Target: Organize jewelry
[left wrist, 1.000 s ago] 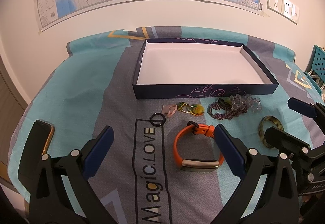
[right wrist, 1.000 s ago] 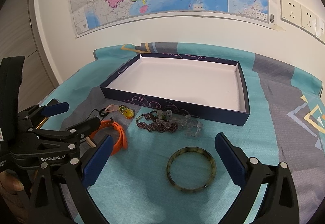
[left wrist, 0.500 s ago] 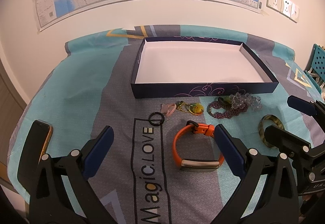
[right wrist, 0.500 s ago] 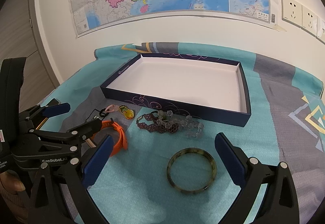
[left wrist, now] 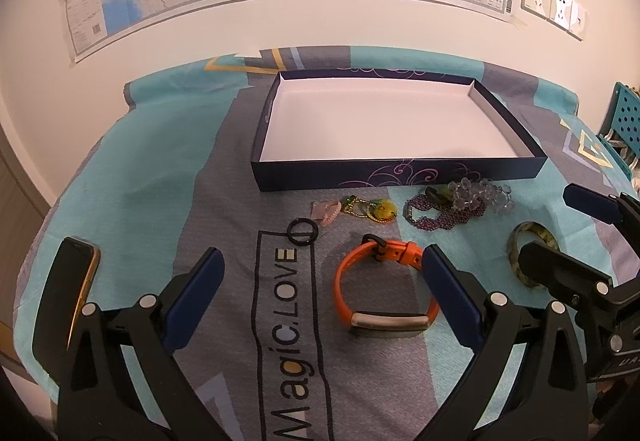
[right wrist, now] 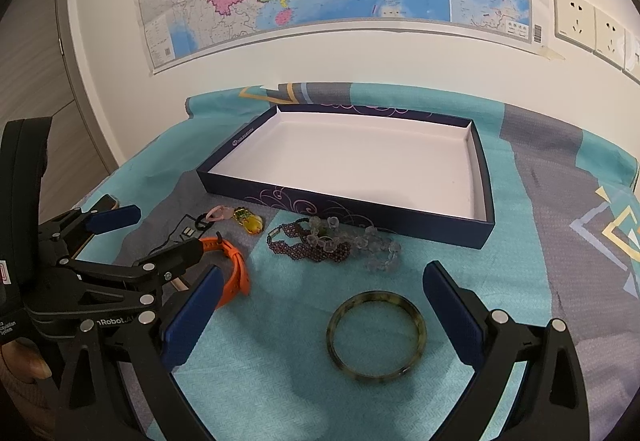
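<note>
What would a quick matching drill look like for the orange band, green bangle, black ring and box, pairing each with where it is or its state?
Things:
1. orange band
2. green bangle
3. black ring
4. box

Places or states:
A. holds nothing yet
B. between the right gripper's open fingers
C. on the printed LOVE frame
D. before the left gripper, beside its right finger

Pairs: 1-D, 2-B, 3-C, 4-A

Counted on the patterned cloth:
- one shallow dark-blue cardboard box (left wrist: 400, 173) with white interior
- one orange strap wristband (left wrist: 384, 289) with metal plate
- one mottled green-brown bangle (right wrist: 376, 337)
- one purple beaded bracelet (right wrist: 308, 247)
- one clear bead bracelet (right wrist: 376, 247)
- one yellow-green pendant charm (left wrist: 374, 207)
- one pink charm (left wrist: 326, 211)
- one small black ring (left wrist: 303, 233)
- one dark phone (left wrist: 64, 301) at the cloth's edge
</note>
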The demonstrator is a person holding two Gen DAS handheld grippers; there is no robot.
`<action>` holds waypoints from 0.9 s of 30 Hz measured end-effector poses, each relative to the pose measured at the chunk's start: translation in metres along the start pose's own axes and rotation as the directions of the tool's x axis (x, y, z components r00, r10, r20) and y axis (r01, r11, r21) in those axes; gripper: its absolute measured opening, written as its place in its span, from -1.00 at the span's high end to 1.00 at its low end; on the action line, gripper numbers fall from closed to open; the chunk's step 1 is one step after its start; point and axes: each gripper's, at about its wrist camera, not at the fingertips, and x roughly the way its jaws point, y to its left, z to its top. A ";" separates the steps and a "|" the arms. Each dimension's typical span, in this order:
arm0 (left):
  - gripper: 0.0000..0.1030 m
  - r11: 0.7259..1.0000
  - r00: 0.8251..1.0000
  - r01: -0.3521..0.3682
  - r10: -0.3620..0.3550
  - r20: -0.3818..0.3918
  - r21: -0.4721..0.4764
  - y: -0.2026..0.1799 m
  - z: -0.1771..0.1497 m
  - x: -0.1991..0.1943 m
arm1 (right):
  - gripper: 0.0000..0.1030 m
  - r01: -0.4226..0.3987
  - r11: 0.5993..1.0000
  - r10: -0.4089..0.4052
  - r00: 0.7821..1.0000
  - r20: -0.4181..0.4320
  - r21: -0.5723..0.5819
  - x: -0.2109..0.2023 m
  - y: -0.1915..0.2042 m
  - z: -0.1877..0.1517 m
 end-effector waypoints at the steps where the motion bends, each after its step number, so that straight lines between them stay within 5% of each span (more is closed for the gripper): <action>1: -0.89 1.000 1.000 0.001 -0.001 -0.001 0.000 0.000 0.000 0.000 | -0.88 -0.001 1.000 0.001 1.000 0.001 0.000 0.000 0.000 0.000; 27: -0.89 0.998 0.997 0.057 -0.056 -0.049 0.015 -0.001 -0.007 0.011 | -0.87 -0.024 1.000 0.024 1.000 -0.011 0.008 0.004 -0.005 -0.002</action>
